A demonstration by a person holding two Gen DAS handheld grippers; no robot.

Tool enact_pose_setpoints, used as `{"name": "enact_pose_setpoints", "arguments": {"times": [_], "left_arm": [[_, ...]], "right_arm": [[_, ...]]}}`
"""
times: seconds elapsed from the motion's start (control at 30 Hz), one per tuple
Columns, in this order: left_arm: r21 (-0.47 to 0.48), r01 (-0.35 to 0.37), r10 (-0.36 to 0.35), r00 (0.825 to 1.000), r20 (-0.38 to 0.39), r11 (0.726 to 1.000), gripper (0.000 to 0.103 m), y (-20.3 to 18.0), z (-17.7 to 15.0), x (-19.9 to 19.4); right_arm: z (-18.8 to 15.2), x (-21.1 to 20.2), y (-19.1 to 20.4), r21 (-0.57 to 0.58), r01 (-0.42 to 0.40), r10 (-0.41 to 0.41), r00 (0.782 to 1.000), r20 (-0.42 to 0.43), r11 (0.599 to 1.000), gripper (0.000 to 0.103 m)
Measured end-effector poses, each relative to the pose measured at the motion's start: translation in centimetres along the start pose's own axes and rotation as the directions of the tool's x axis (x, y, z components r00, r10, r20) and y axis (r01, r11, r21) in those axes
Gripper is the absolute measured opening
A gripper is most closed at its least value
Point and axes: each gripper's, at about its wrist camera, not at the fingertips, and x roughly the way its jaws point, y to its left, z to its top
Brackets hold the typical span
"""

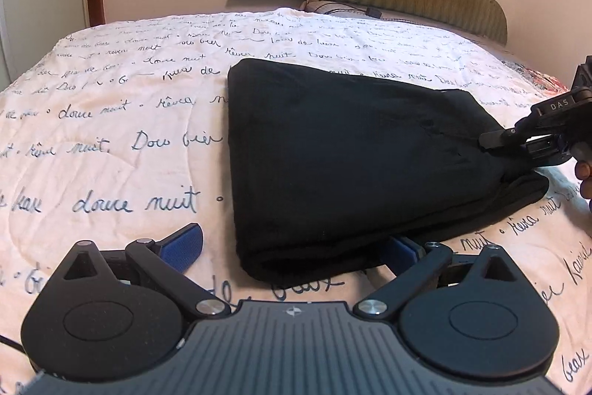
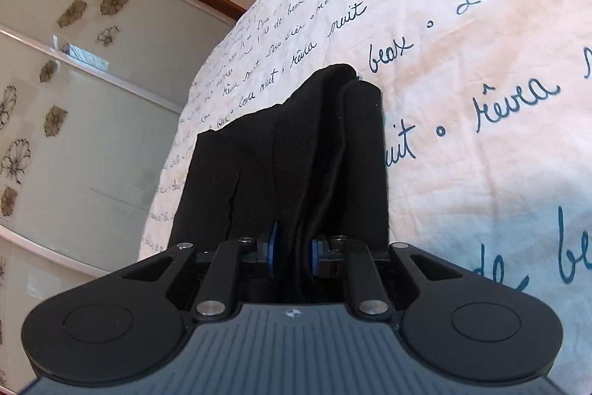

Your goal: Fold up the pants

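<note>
A: Where's the garment?

B: Black pants (image 1: 333,154) lie on the bed (image 1: 111,121), already folded to a thick wedge on the script-print cover. The near edge is doubled over.

A: Right side?

B: Right gripper (image 2: 292,252) has its blue fingers (image 2: 272,248) nearly closed on a bunched fold of the pants. The left camera shows that corner lifted off the cover. My guess is it's held up to carry over for another fold.

A: Left?

B: Left gripper (image 1: 292,247) is spread wide, gripping nothing. One finger sits bare on the cover; the other is tucked at or under the near hem, and I can't tell if it touches.

A: Why there?

B: Probably to pin or catch the hem while the right pulls.
</note>
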Motion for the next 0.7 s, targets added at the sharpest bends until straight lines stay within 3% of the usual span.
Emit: {"name": "enact_pose_setpoints", "arguments": {"times": [0.1, 0.17, 0.23, 0.3, 0.37, 0.43, 0.47, 0.53, 0.6, 0.67, 0.7], "left_arm": [[0.044, -0.034, 0.034, 0.999, 0.007, 0.998, 0.099, 0.4, 0.2, -1.8], [0.05, -0.054, 0.051, 0.998, 0.046, 0.997, 0.099, 1.2, 0.7, -3.8], [0.008, -0.068, 0.067, 0.991, 0.116, 0.998, 0.1, 2.3, 1.8, -5.8], [-0.07, -0.072, 0.084, 0.98, 0.183, 0.995, 0.101, 2.8, 3.7, -6.7], [-0.105, -0.044, 0.066, 0.974, 0.217, 0.993, 0.101, 2.1, 5.6, -5.8], [-0.107, -0.013, 0.034, 0.979, 0.199, 0.994, 0.1, 0.5, 6.9, -3.5], [-0.104, 0.01, 0.009, 0.984, 0.176, 0.995, 0.1, -0.5, 7.4, -2.0], [-0.092, 0.054, -0.041, 0.991, 0.131, 0.994, 0.098, -2.1, 7.5, 0.7], [-0.05, 0.044, -0.041, 0.997, 0.071, 0.998, 0.099, -3.4, 6.7, 3.3], [-0.018, 0.015, -0.015, 1.0, -0.012, 1.0, 0.098, -3.6, 5.4, 6.0], [-0.009, 0.022, -0.022, 1.0, -0.007, 1.0, 0.101, -3.6, 4.6, 6.6]], "right_arm": [[0.3, -2.0, 0.2, 0.021, 0.024, -0.025, 0.999, 0.032, 0.999, 0.022], [0.1, -4.7, 1.1, 0.006, 0.044, -0.045, 0.988, 0.148, 0.999, 0.025], [0.1, -6.2, 3.0, -0.043, 0.062, -0.049, 0.968, 0.247, 0.997, 0.025], [0.2, -6.0, 5.6, -0.111, 0.063, -0.029, 0.957, 0.289, 0.992, 0.025], [0.6, -3.7, 8.2, -0.168, 0.063, -0.014, 0.96, 0.281, 0.984, 0.041], [0.5, -0.3, 10.3, -0.242, 0.111, -0.047, 0.966, 0.255, 0.964, 0.056], [0.4, 1.5, 11.0, -0.274, 0.145, -0.078, 0.968, 0.24, 0.951, 0.058], [0.3, 4.6, 10.7, -0.296, 0.184, -0.129, 0.972, 0.195, 0.937, 0.058], [0.4, 6.6, 9.4, -0.268, 0.202, -0.165, 0.974, 0.153, 0.942, 0.055], [-0.2, 6.4, 7.2, -0.261, 0.163, -0.127, 0.98, 0.15, 0.952, 0.051], [-0.4, 5.9, 6.2, -0.231, 0.126, -0.091, 0.984, 0.156, 0.965, 0.046]]}}
